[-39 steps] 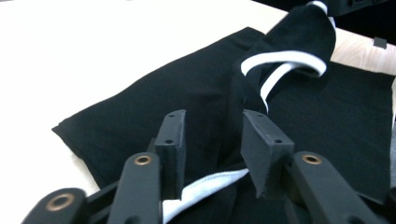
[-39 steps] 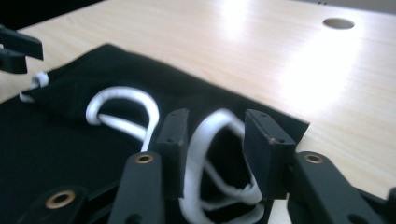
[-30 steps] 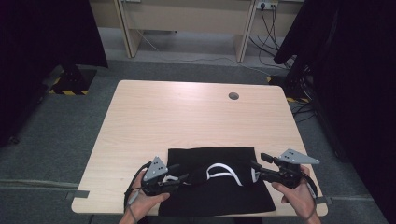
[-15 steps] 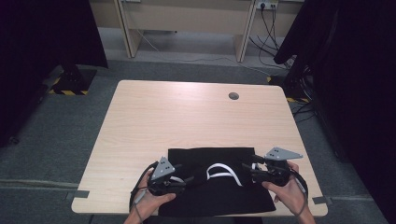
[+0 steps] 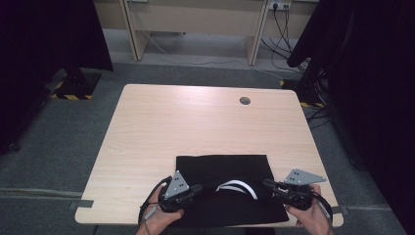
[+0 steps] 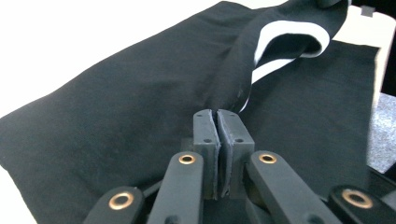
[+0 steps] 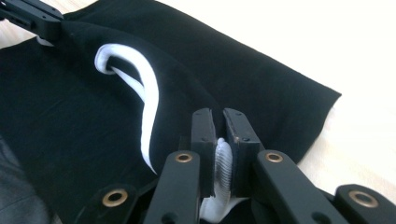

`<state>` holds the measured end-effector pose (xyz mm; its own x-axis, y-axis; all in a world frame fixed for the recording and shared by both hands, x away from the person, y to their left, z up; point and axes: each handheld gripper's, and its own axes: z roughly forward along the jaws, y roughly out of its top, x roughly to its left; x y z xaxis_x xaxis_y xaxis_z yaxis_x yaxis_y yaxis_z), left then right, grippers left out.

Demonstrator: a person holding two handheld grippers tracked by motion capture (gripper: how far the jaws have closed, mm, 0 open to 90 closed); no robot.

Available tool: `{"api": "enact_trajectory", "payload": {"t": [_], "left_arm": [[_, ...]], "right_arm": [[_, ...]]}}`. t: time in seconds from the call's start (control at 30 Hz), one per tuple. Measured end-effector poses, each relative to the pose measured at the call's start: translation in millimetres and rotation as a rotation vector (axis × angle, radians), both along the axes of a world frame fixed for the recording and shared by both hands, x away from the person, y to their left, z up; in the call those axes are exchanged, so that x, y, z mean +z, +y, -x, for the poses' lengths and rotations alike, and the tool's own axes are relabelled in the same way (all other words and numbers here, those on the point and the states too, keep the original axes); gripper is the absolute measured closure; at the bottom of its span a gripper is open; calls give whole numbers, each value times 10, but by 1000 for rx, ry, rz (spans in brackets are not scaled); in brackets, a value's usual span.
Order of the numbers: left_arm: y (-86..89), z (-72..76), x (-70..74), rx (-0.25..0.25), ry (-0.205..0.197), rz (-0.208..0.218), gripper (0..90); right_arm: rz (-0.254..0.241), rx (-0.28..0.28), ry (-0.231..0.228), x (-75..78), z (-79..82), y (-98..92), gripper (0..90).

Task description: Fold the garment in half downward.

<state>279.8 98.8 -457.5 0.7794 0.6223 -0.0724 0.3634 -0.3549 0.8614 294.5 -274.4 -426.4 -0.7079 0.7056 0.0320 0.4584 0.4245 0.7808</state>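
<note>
Black cloth (image 5: 222, 169) with a white-lined edge (image 5: 240, 186) is being pinched at two points on the counter (image 5: 195, 122).

Lying flat at the counter's near edge, the cloth is showing a dark, matte outer face; its hem is curling up between the two grips and exposing a white inner band. The left gripper (image 6: 217, 122) has just been closing, and its jaws are now pressing together on a raised fold of the black fabric. The right gripper (image 7: 218, 128) has likewise just been closing and is now clamping a bunched bit of white lining between its pads. Both grips are sitting on the same edge, well apart, probably so that the hem can be lifted evenly or stretched taut for folding.
</note>
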Motion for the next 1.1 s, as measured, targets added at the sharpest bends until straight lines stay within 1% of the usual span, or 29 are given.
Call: {"api": "enact_trajectory", "payload": {"t": [0.07,0.13,0.17,0.2,0.23,0.27,0.3,0.33,0.37,0.43,0.5,0.57,0.63,0.67,0.7,0.73,0.77,0.8,0.83,0.87,0.97,1.0,1.03,1.1], "left_arm": [[23,61,5,-8,-2,-2,868],[44,104,-13,-16,8,-3,866],[58,133,-34,-18,12,-5,865],[66,150,-45,-21,15,-5,865],[80,174,-62,-26,22,2,863],[91,190,-70,-33,30,14,853],[98,208,-71,-39,44,26,822],[101,228,-61,-37,49,41,777],[101,247,-38,-41,46,50,748],[95,260,26,-43,35,71,686],[93,231,77,-36,29,76,641],[100,175,98,-14,30,83,581],[109,120,101,5,40,87,530],[116,85,100,28,45,91,504],[115,59,90,45,56,87,469],[112,37,76,56,66,72,425],[105,8,41,75,80,46,378],[105,-4,17,86,82,34,351],[105,-15,-23,101,95,18,330],[107,-18,-46,106,104,6,306],[125,-9,-133,118,133,-33,268],[129,-7,-150,119,137,-45,259],[137,-4,-177,122,137,-66,255],[144,-10,-220,127,143,-87,255]], "right_arm": [[-17,-7,-2,-26,70,-41,833],[-27,-12,3,-76,152,-74,823],[-33,-12,6,-97,179,-82,811],[-38,-15,20,-129,224,-94,791],[-43,-19,24,-146,247,-105,768],[-58,-31,29,-166,284,-121,721],[-68,-39,31,-168,305,-136,658],[-78,-50,34,-160,317,-149,594],[-86,-61,32,-142,319,-164,564],[-98,-71,21,-91,309,-186,542],[-100,-77,7,-30,264,-184,534],[-98,-79,3,0,208,-162,525],[-93,-80,13,-4,144,-128,513],[-89,-80,17,-15,118,-114,508],[-82,-82,26,-41,75,-90,505],[-70,-81,35,-70,40,-71,501],[-65,-83,42,-96,14,-55,495],[-50,-87,51,-144,-29,-34,491],[-40,-89,56,-174,-52,-23,487],[-32,-91,67,-220,-85,-14,479],[-22,-97,82,-300,-133,-13,466],[-17,-99,89,-324,-144,-14,463],[-12,-98,90,-335,-149,-16,463],[8,-96,91,-360,-156,-17,462]]}}
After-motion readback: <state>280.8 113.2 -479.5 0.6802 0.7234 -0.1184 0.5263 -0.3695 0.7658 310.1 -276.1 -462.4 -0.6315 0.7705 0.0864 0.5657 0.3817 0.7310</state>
